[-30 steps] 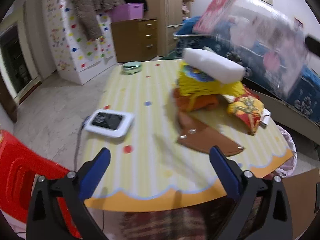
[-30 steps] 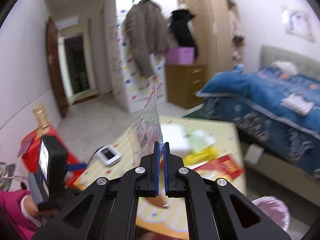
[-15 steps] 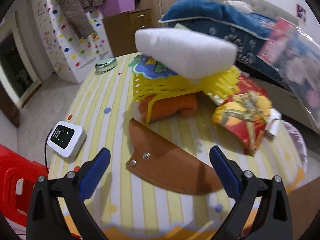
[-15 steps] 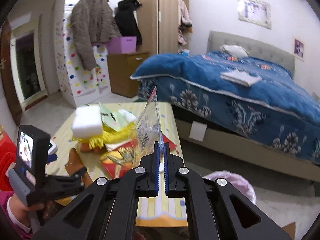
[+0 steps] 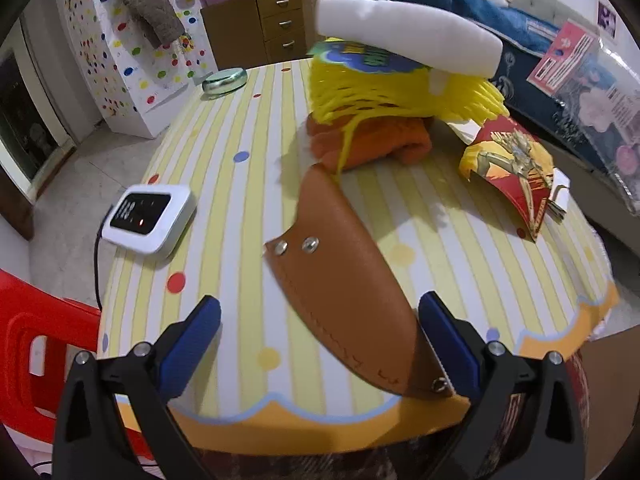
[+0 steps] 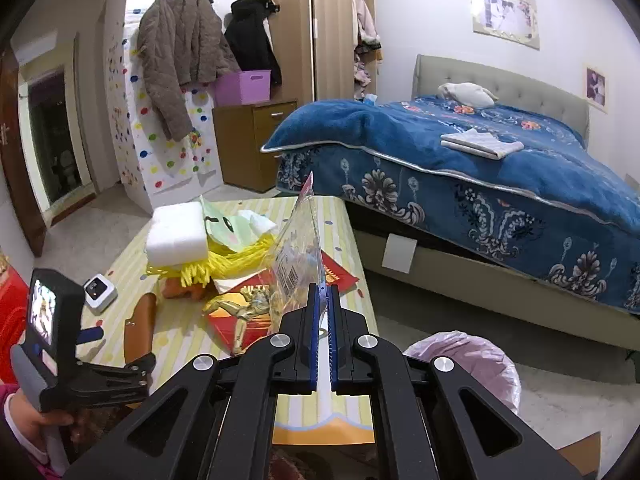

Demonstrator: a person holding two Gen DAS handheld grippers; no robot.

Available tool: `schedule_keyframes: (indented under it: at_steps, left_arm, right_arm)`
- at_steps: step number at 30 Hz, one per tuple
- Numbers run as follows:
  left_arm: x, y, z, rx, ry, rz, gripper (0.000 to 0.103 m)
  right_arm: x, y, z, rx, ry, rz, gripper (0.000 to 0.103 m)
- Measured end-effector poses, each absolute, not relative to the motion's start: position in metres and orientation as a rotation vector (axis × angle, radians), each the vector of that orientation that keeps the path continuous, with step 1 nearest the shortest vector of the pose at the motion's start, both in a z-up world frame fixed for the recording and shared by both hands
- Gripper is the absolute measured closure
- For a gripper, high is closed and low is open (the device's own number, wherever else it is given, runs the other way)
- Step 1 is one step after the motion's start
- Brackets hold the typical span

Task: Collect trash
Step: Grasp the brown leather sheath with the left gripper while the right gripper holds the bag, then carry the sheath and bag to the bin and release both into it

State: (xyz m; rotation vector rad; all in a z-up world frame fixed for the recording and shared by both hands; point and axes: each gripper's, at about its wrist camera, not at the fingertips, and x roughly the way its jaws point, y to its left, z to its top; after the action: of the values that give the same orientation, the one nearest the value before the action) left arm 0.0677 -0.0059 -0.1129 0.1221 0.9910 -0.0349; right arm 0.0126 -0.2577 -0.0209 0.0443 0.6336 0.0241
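Note:
My left gripper (image 5: 320, 312) is open and low over the near edge of the yellow-striped table (image 5: 248, 128). A brown leather sheath (image 5: 344, 280) lies flat between its fingers, untouched by either pad. Behind it sit an orange cloth (image 5: 368, 144), a yellow net (image 5: 400, 92), a white foam block (image 5: 404, 40) and a red-and-yellow wrapper (image 5: 512, 164). My right gripper (image 6: 324, 292) is shut on a clear plastic packet (image 6: 298, 248), held upright above the table's right edge. The packet (image 5: 592, 92) also shows in the left wrist view. The right wrist view shows the left gripper (image 6: 120, 346) over the sheath (image 6: 138, 328).
A trash bin with a pink liner (image 6: 464, 360) stands on the floor right of the table. A white device with a cable (image 5: 150, 216) and a green tin (image 5: 224, 80) lie on the table's left side. A red chair (image 5: 28, 328) is at left, a blue bed (image 6: 500, 176) beyond.
My left gripper came down and closer to the table, so the sheath now lies between its open fingers. The right gripper swung right toward the bed, then held still, packet still gripped.

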Motion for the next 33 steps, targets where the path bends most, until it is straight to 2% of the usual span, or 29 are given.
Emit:
schedule_keyframes:
  at_steps: [10, 15, 16, 17, 28, 33]
  left_arm:
    - [0.075, 0.003, -0.112, 0.008, 1.003, -0.072, 0.007]
    - [0.087, -0.015, -0.118, 0.071, 0.997, -0.032, 0.027]
    - [0.087, -0.017, -0.117, 0.067, 0.993, -0.029, 0.034]
    - [0.087, -0.018, -0.116, 0.071, 0.982, -0.021, 0.045]
    - [0.044, -0.021, -0.082, 0.046, 0.913, -0.193, 0.048]
    - [0.037, -0.056, -0.058, 0.06, 0.857, -0.305, 0.047]
  right_arm:
    - [0.008, -0.261, -0.017, 0.059, 0.623, 0.012, 0.1]
    - [0.007, -0.261, -0.02, 0.063, 0.635, 0.019, 0.1]
    - [0.006, -0.261, -0.02, 0.062, 0.635, 0.019, 0.1]
    - [0.006, -0.261, -0.02, 0.059, 0.636, 0.017, 0.1]
    - [-0.002, -0.274, -0.024, 0.065, 0.641, -0.032, 0.1]
    - [-0.013, -0.289, -0.029, 0.078, 0.665, -0.079, 0.1]
